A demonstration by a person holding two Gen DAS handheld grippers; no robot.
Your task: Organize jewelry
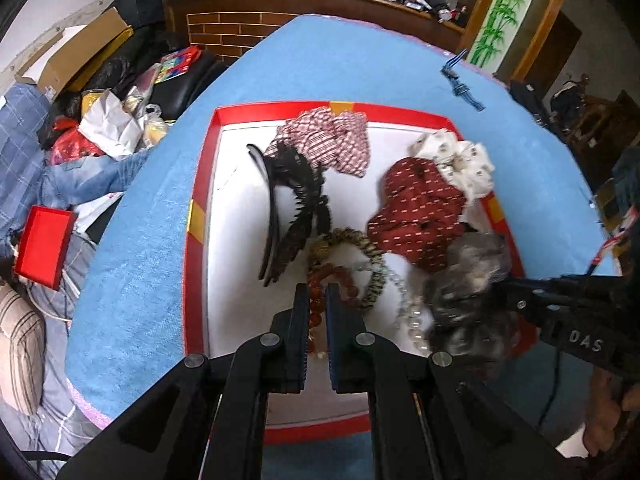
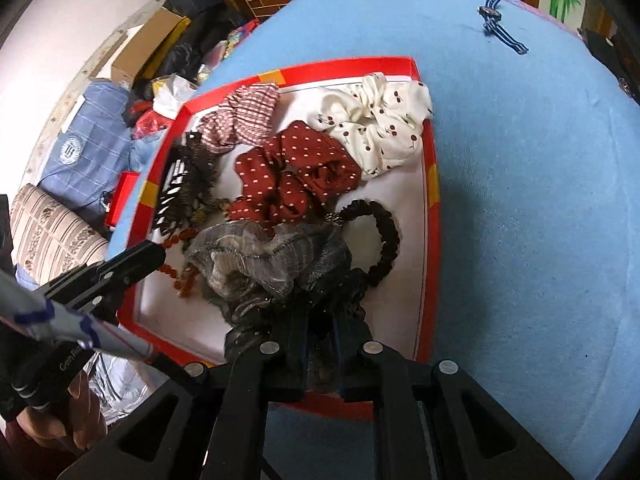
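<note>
Shallow red-rimmed tray [image 1: 198,200] with white floor, on blue terry-covered tabletop [image 1: 280,68]. Inside tray: glossy black toothed claw clip [image 1: 288,204], long axis running from near edge toward far edge; red-brown bead string [image 1: 320,280] at near centre, lying between the nearly pressed-together fingers of left gripper [image 1: 318,292]. Crinkled grey gauze scrunchie [image 2: 256,264] at near side, bunched against barely parted fingers of right gripper [image 2: 320,320]; pinch unclear.
</note>
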